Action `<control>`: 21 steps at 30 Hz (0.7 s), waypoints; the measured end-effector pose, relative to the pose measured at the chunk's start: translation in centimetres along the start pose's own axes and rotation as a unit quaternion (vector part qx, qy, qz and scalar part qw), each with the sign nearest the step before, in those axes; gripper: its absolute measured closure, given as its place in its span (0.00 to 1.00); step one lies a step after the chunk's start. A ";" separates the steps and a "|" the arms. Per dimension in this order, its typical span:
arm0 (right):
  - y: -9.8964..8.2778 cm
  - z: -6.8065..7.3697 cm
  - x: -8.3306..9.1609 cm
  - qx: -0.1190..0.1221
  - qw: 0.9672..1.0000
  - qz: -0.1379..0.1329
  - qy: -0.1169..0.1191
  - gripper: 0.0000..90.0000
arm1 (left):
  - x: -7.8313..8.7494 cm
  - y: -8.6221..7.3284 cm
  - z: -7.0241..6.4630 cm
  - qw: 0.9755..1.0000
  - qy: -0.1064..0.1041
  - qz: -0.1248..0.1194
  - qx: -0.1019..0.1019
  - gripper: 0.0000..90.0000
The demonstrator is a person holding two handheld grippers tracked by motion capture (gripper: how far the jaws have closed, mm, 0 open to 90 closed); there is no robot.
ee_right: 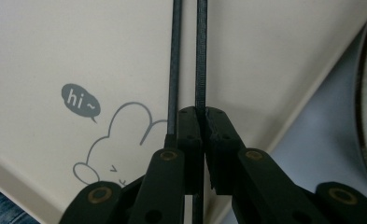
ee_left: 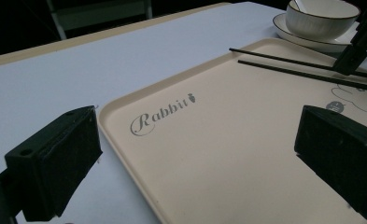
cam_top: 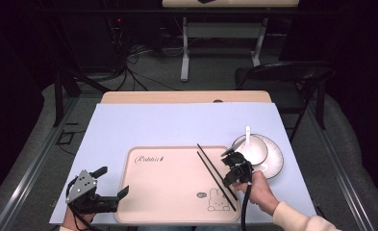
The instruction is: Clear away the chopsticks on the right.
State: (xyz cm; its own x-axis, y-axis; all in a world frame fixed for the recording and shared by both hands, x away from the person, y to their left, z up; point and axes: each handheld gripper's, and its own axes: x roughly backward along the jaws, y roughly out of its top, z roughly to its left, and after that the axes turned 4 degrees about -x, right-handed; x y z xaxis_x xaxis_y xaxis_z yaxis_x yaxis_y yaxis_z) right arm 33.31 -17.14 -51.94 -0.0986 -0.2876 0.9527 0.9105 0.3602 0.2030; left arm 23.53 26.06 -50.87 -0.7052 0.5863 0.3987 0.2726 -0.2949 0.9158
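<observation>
Two black chopsticks [cam_top: 215,171] lie side by side along the right part of a beige tray [cam_top: 167,183] printed with "Rabbit" and a bunny. My right gripper [cam_top: 227,182] is low over the tray by the bunny's ears. It is shut on the right-hand chopstick [ee_right: 201,56] near its near end. The other chopstick [ee_right: 174,70] runs just left of the jaws [ee_right: 202,116]. My left gripper [cam_top: 112,182] rests at the tray's front-left corner, open, with nothing between its jaws [ee_left: 197,161].
A white bowl [cam_top: 251,147] with a white spoon [cam_top: 247,132] sits on a dark-rimmed plate [cam_top: 275,161] just right of the tray, close behind my right gripper. A pale blue mat [cam_top: 177,122] covers the table. A black chair [cam_top: 283,74] stands beyond the far right corner.
</observation>
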 end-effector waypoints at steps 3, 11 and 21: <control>-0.5 0.2 -0.3 0.000 1.000 0.003 0.002 0.94 | 0.0 0.0 0.0 1.000 -0.001 0.001 0.001 0.00; -1.1 0.3 -0.6 0.006 1.000 0.001 0.003 0.88 | 0.0 0.0 0.0 1.000 0.000 0.002 0.000 0.00; -2.2 0.9 1.6 0.088 0.991 -0.098 -0.005 0.37 | 0.0 0.0 0.0 1.000 0.002 0.003 -0.001 0.00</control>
State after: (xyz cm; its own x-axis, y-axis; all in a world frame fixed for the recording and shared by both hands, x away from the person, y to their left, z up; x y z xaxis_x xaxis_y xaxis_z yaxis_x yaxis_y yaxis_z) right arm 30.78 -17.63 -50.67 -0.2716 -0.3589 0.8930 0.7890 0.4483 0.4201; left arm 23.52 26.04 -50.85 -0.7053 0.5819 0.4049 0.2762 -0.3005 0.9129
